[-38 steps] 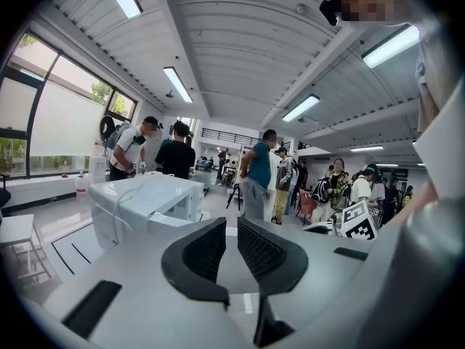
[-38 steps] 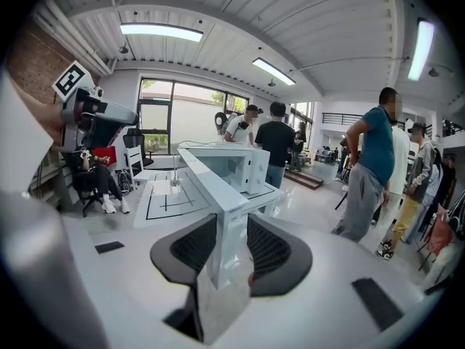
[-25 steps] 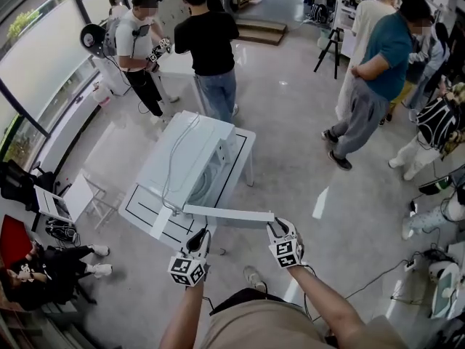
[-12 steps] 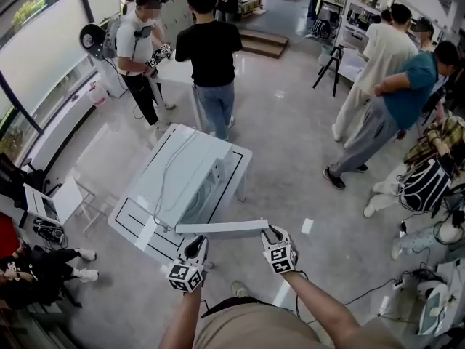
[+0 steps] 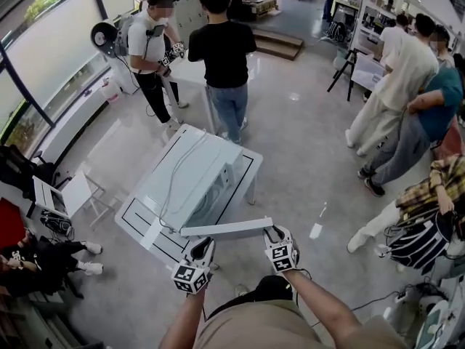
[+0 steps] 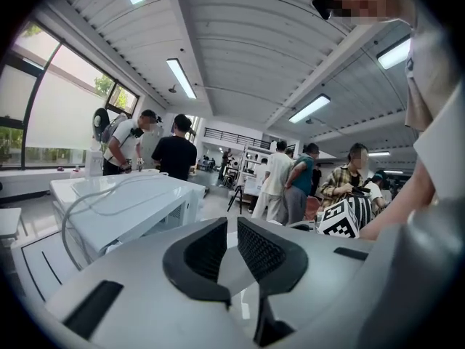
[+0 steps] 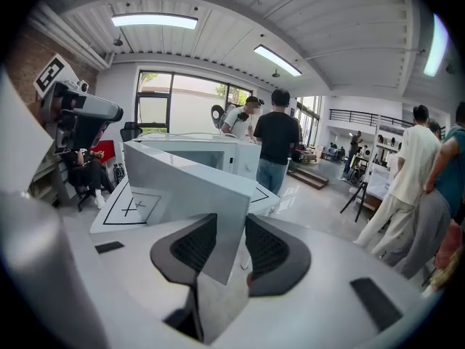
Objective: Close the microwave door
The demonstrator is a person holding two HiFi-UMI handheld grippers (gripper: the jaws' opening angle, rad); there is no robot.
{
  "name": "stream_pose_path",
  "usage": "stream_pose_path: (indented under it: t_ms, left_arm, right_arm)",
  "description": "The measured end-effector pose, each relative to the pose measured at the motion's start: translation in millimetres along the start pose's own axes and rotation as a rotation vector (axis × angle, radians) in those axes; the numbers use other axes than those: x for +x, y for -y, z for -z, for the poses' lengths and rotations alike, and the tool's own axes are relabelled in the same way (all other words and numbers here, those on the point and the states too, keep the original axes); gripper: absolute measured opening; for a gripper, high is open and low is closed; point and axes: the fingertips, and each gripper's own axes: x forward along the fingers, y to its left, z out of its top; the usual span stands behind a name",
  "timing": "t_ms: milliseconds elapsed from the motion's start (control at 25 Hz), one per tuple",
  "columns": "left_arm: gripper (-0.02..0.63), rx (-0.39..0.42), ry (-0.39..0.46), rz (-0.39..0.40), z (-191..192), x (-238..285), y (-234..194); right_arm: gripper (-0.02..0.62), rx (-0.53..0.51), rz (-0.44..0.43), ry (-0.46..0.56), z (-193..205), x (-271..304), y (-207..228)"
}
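Door (image 5: 227,228) swung slightly; long axis left-right, right tool (image 5: 273,233) clamping.

We have a bright, evenly lit room. Daylight enters through the windows (image 5: 51,49) at the left of the head view; light strips (image 6: 182,78) on the ceiling (image 6: 247,49) glow nearly blown out in both gripper views. The floor (image 5: 293,97) carries pale glare far off, and the white microwave (image 5: 185,173) reads bright with soft shadows beside it. Both gripper views bend strongly at the edges inside a black round border, their near foreground slightly soft.
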Motion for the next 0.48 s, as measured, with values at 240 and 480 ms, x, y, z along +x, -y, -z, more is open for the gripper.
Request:
stream_pose_path:
  t_ms: [240, 480]
  left_arm:
    - [0.039, -0.022, 0.022, -0.114, -5, 6, -15]
    - [0.04, -0.083, 0.05, -0.246, -10, 33, -29]
  right_arm:
    - [0.12, -0.033, -0.092, 0.014, -17, 37, 15]
    - [0.12, -0.124, -0.209, -0.003, -41, 80, 41]
